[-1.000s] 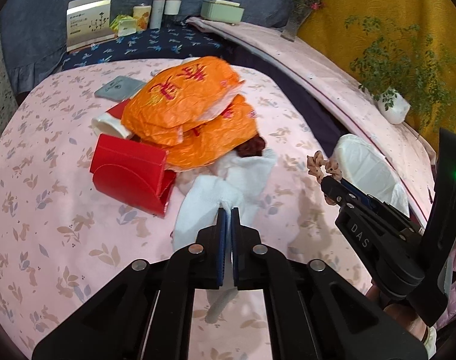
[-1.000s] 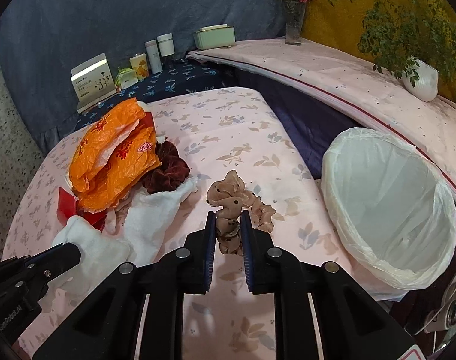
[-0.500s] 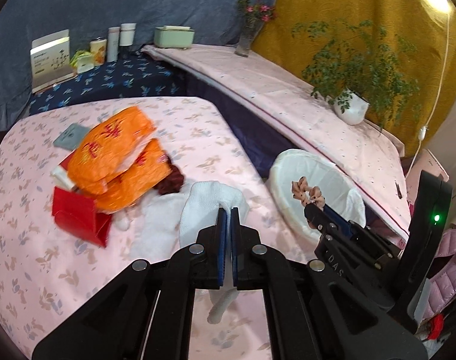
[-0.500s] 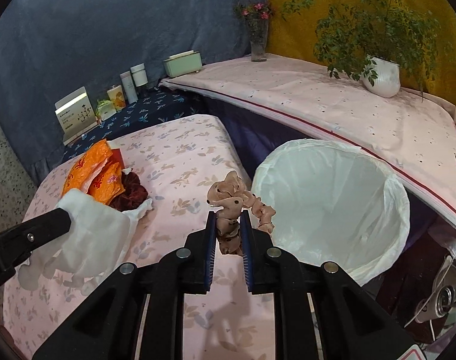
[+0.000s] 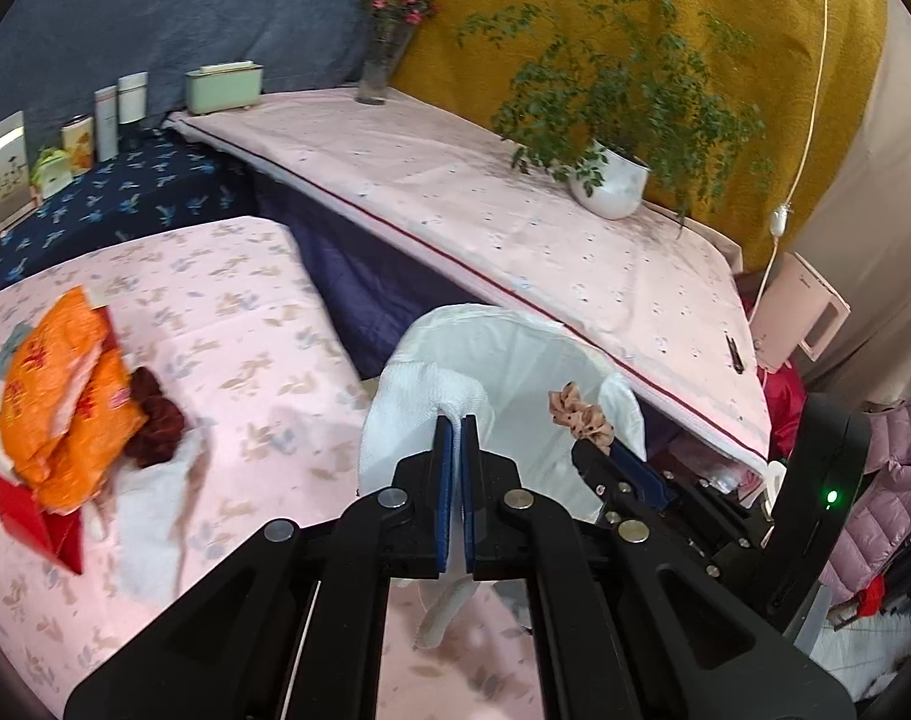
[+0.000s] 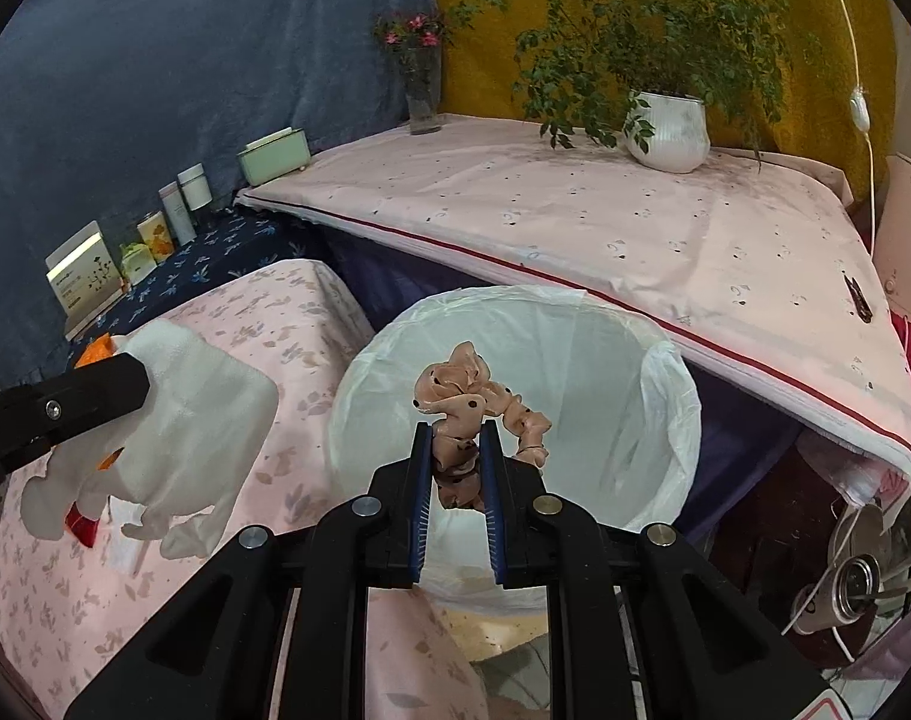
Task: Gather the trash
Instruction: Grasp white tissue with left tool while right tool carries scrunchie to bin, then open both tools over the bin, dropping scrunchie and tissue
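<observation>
Closest in, the right tongs (image 6: 455,450) are clamped narrowly on a pinkish dotted scrunchie (image 6: 473,396), which bunches up between the pads and trails off to one side. It hangs right over the mouth of the white-lined bin (image 6: 359,372), so this looks like the drop-off step of the collecting: both pieces are lifted off the bed and brought to the bin. To my eye the next move only calls for spreading the right pair so the scrunchie falls inside the liner; it seems well within the rim.

The left tongs (image 5: 454,438) are pressed all but together on a crumpled white tissue (image 5: 407,414), which billows up over the tips and dangles below them. From the right-hand view that tissue (image 6: 203,396) sits over the pink floral bed (image 6: 299,300), just beside the bin's rim rather than above the opening, so I'd judge that hand needs to travel a bit further across before letting go, or the tissue may land on the cover.

Further back on the bed lies what remains: orange wrappers (image 5: 59,384), a dark red scrunchie (image 5: 152,420), a red box (image 5: 29,516) and more white tissue (image 5: 149,516).
</observation>
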Demonstrator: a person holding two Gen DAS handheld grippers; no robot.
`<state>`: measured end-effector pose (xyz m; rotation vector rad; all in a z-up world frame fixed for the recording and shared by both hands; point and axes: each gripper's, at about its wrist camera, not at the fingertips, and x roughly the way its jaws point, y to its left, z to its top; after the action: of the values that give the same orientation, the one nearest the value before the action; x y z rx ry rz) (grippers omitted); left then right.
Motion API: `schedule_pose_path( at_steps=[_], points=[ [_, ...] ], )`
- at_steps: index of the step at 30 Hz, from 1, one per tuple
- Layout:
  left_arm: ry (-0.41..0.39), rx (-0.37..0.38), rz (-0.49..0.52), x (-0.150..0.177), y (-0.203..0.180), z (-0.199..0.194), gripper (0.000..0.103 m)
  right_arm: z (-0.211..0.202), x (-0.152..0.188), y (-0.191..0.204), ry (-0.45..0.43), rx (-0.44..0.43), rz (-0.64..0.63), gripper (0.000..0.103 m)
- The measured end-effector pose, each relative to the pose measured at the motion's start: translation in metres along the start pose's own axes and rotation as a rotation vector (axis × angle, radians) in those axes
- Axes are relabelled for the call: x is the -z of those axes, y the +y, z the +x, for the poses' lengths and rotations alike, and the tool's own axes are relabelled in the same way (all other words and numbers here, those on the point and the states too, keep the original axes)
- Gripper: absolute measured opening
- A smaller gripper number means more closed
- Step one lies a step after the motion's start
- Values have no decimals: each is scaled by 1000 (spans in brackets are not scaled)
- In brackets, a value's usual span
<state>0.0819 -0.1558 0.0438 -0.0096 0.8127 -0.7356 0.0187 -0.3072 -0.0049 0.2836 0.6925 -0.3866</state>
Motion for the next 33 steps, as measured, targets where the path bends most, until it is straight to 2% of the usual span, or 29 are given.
schedule_pose_path(
  at_steps=[8, 15, 17, 18, 20, 21, 22, 23, 30, 33],
  points=[
    [44, 53, 36, -14, -24, 41, 3, 15, -4, -29, 24, 23, 41, 15],
    [56, 65, 42, -23, -35, 61, 3, 23, -8, -36, 29, 30, 52, 15],
    [51, 66, 41, -24, -35, 64, 3, 25, -10, -37, 28, 28, 55, 18],
    [51, 68, 42, -25, -35, 66, 6, 26, -11, -37, 27, 25, 56, 20],
    [62, 63, 41, -26, -34, 69, 27, 27, -12, -36, 20, 28, 60, 24],
    [59, 51, 33, -25, -32, 70, 43, 27, -13, -36, 19, 26, 60, 28],
    [52, 33, 26, -25, -30, 70, 55, 27, -13, -35, 16, 29, 61, 37],
    [44, 18, 23, -26, -29, 69, 56, 27, -14, -35, 12, 32, 61, 42],
    [34, -6, 6, -28, -16, 65, 57, 24, -15, -30, 3, 29, 50, 46],
    [28, -18, 14, -26, -14, 63, 57, 19, -15, -30, -7, 36, 50, 50]
  ],
)
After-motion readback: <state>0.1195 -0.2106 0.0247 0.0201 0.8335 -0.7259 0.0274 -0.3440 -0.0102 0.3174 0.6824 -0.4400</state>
